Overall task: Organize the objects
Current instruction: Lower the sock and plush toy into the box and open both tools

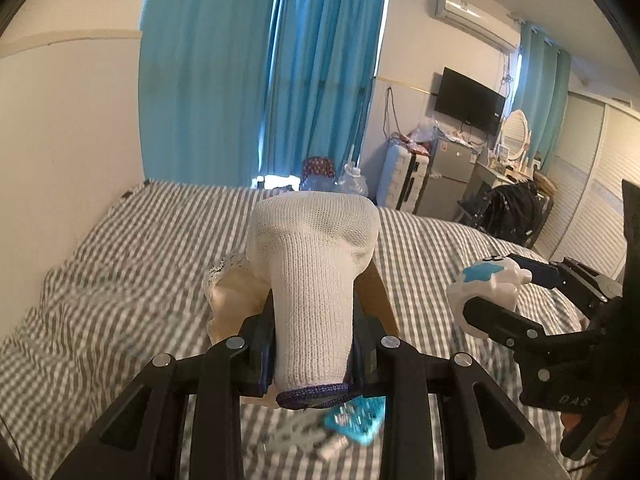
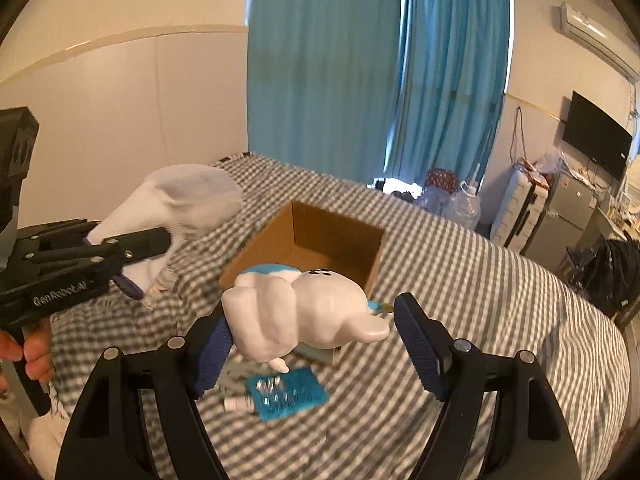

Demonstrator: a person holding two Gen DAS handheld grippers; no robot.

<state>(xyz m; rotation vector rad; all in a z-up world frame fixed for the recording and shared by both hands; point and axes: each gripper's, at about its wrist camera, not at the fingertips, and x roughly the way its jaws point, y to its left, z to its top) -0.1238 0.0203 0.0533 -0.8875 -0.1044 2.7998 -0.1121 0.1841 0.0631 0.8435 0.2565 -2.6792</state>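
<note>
Sock [image 1: 316, 280] and toy [image 2: 304, 312] both held up over the bed [image 2: 460, 280], near the cardboard box [image 2: 304, 236].

Left gripper [image 1: 314, 344] has its jaws clamped on the white sock, just left of the box; right gripper [image 2: 312, 344] has wide jaws around the white-and-blue toy, hanging just in front of the box. That toy looks loosely seated, so I'd judge a tilt could drop it onto the blue pad [image 2: 286, 394] lying below, short of the box.

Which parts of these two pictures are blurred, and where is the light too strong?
Left wrist view: the white sock is sharp; the striped bedcover and blue packet are smeared; daylight burns out under the curtain. Right wrist view: the sock and bedcover are blurred; walls bend near the rim.
</note>
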